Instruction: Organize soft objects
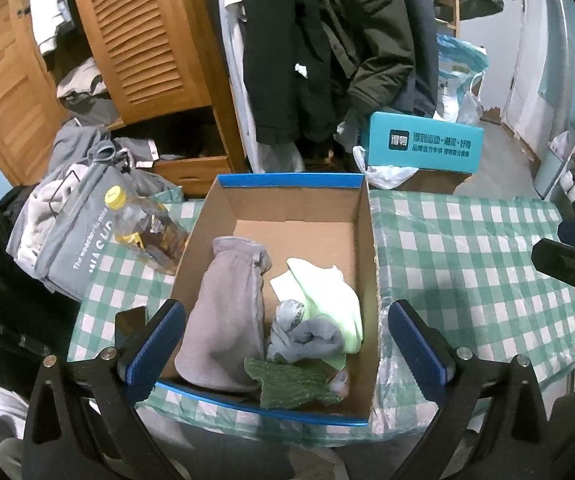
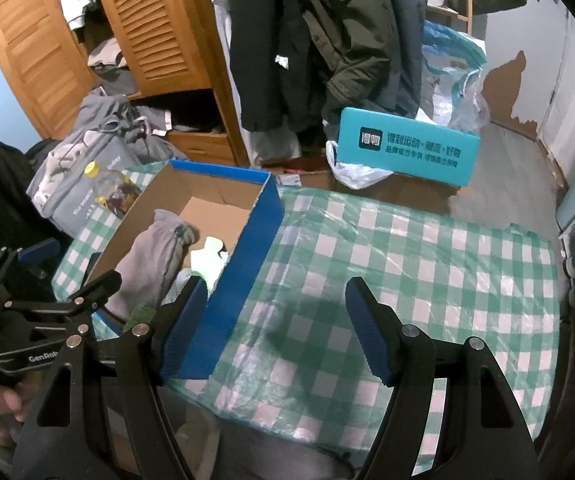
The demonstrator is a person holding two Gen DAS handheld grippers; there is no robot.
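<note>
Now, your left gripper point(image 1: 283, 344) hangs spread wide and empty over the near end of the cardboard box point(image 1: 371, 240), and the soft things lie inside it: a grey pouch point(image 1: 223, 320) along the left wall, a pale green cloth point(image 1: 327, 292) to the right of it, a bunched grey sock point(image 1: 307, 340) and a dark green knitted piece point(image 1: 291, 384) at the near wall. Your right gripper point(image 2: 279, 328) is also released and holds nothing; its left finger point(image 2: 185, 320) sits right against the box's blue outer wall point(image 2: 243, 280). A sideways drift there would likely shove the light box across the slick plastic-covered checked table point(image 2: 427, 280), perhaps toward the bottle point(image 1: 143, 232) standing just left of it. The knitted piece looks to be riding up the near wall, so a careless lowering of the left gripper could snag it and drag it out over the rim. I cannot tell whether more soft items remain outside.
</note>
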